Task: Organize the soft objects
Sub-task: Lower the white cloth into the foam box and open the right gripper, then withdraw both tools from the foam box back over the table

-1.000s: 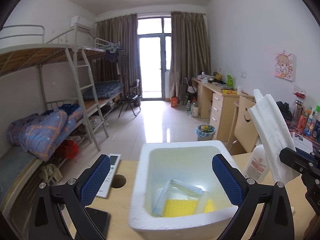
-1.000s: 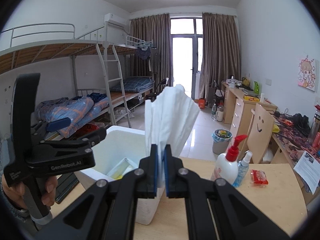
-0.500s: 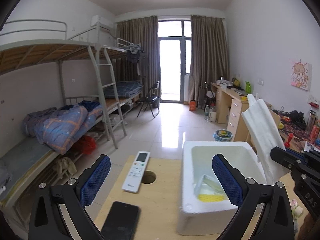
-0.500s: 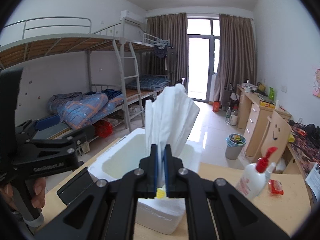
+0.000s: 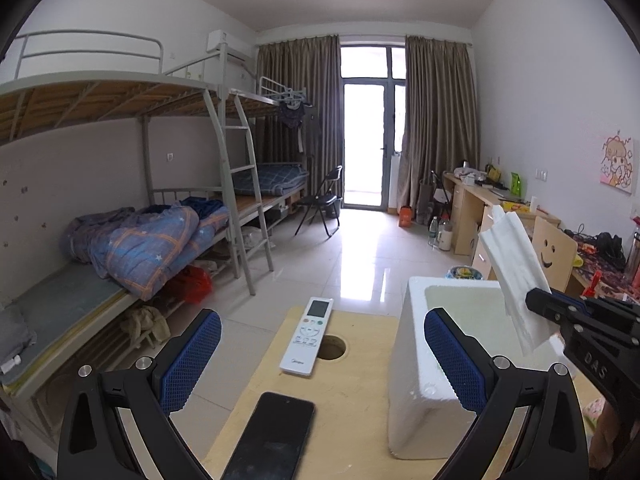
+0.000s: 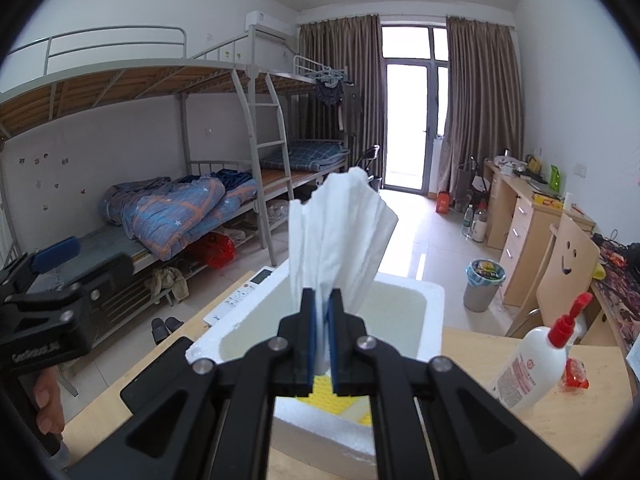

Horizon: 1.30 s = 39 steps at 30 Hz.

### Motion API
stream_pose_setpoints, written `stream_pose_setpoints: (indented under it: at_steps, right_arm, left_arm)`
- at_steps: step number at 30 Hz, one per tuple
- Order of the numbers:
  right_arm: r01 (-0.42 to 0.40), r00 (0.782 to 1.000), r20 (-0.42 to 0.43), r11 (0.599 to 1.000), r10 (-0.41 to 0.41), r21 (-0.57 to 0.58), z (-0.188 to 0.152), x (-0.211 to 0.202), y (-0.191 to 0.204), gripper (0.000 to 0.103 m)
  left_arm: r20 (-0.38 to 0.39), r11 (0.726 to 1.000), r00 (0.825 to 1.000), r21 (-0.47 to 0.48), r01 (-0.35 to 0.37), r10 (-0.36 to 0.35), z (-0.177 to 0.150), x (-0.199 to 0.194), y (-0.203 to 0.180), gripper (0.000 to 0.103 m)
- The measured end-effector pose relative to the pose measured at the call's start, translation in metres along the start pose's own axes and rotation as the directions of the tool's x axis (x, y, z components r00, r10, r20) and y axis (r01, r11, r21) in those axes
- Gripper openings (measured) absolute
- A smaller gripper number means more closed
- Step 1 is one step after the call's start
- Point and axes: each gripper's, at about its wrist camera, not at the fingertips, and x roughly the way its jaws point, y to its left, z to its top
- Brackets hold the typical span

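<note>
My right gripper [image 6: 321, 332] is shut on a folded white tissue [image 6: 340, 240] that fans upward above the white foam box [image 6: 434, 300]. A yellow mesh item [image 6: 320, 384] shows inside the box, just below the pads. In the left wrist view the same tissue [image 5: 514, 276] is held over the foam box [image 5: 416, 380] by the right gripper [image 5: 538, 300]. My left gripper [image 5: 320, 356] stands open with nothing between its blue pads, left of the box above the wooden table [image 5: 356, 408]. It shows at the left edge in the right wrist view as the left gripper [image 6: 56, 280], held by a hand.
A white remote [image 5: 307, 336] lies beside a round hole [image 5: 332, 347] in the table, and a black phone [image 5: 270, 440] lies nearer. A white bottle with red pump [image 6: 536, 364] and a red packet [image 6: 576, 374] stand right of the box. Bunk beds, desks and a chair fill the room beyond.
Both views have swung left. The foam box has shifted from the centre to the right of the left wrist view, and the remote and phone have come into sight. The tissue stays gripped.
</note>
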Motion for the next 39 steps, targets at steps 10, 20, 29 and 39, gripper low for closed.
stream_pose_setpoints:
  at_steps: [10, 20, 29, 39]
  right_arm:
    - [0.017, 0.998, -0.067, 0.999, -0.015, 0.032, -0.005, 0.025, -0.007, 0.035]
    - [0.040, 0.998, -0.052, 0.998, -0.038, 0.054, -0.009, 0.019, -0.010, 0.103]
    - [0.051, 0.998, -0.032, 0.994, -0.048, 0.096, -0.005, 0.007, -0.017, 0.103]
    - [0.047, 0.999, 0.000, 0.997, -0.047, 0.065, -0.004, -0.020, -0.011, 0.103]
  left_arm:
    - [-0.001, 1.000, 1.000, -0.014, -0.001, 0.001, -0.004, -0.006, 0.007, 0.102]
    - [-0.004, 1.000, 1.000, -0.013, -0.002, 0.002, -0.005, -0.009, 0.009, 0.102]
    - [-0.013, 1.000, 1.000, -0.009, -0.007, 0.007, -0.007, -0.011, 0.009, 0.102]
    - [0.005, 1.000, 1.000, 0.005, 0.008, -0.008, -0.005, -0.030, -0.003, 0.102]
